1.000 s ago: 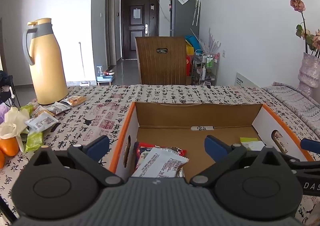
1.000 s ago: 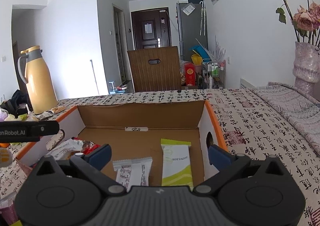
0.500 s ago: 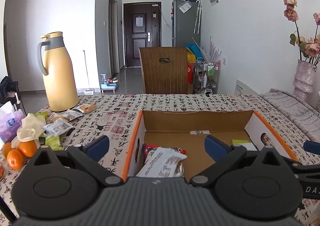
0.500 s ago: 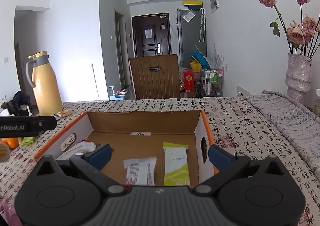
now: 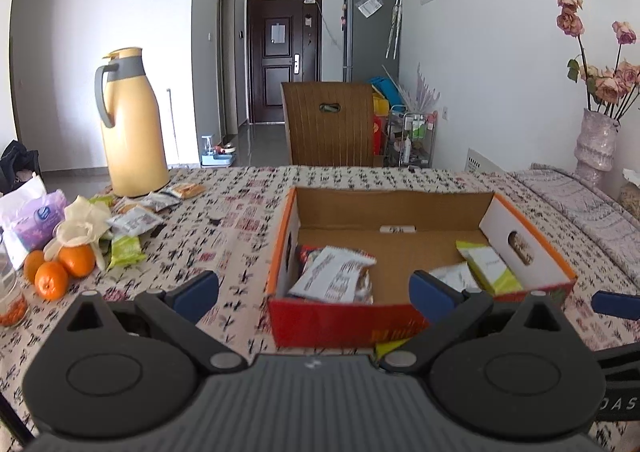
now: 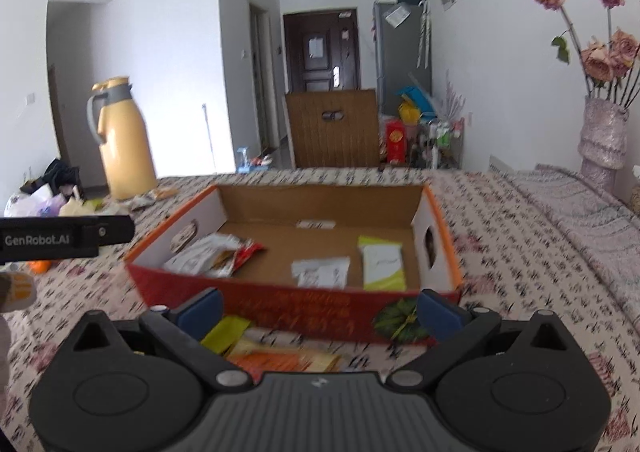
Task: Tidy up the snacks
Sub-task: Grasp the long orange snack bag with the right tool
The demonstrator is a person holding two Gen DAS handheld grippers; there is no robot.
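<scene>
An open cardboard box (image 5: 520, 220) (image 6: 434, 212) with orange rims and a red front stands on the patterned tablecloth. Inside lie a white-and-red snack pack (image 5: 332, 276) (image 6: 208, 258) at the left, a small white packet (image 6: 322, 272) and a green-white packet (image 5: 490, 266) (image 6: 382, 262) at the right. Loose snack packets (image 5: 138, 218) lie by the yellow jug. More packets, yellow and orange (image 6: 276, 356), lie in front of the box under my right gripper. My left gripper (image 5: 314, 290) is open and empty before the box's front wall. The right gripper (image 6: 318, 308) is open and empty too.
A tall yellow thermos jug (image 5: 130, 124) stands at the back left. Oranges (image 5: 56, 272), a tissue pack (image 5: 34, 218) and a cream cloth flower (image 5: 86, 222) sit at the left. A vase of dried roses (image 5: 596, 144) stands at the far right. A wooden chair (image 5: 330, 124) is behind the table.
Both grippers have pulled back and risen from over the box; its red front wall and the packets before it now show. Both stay open.
</scene>
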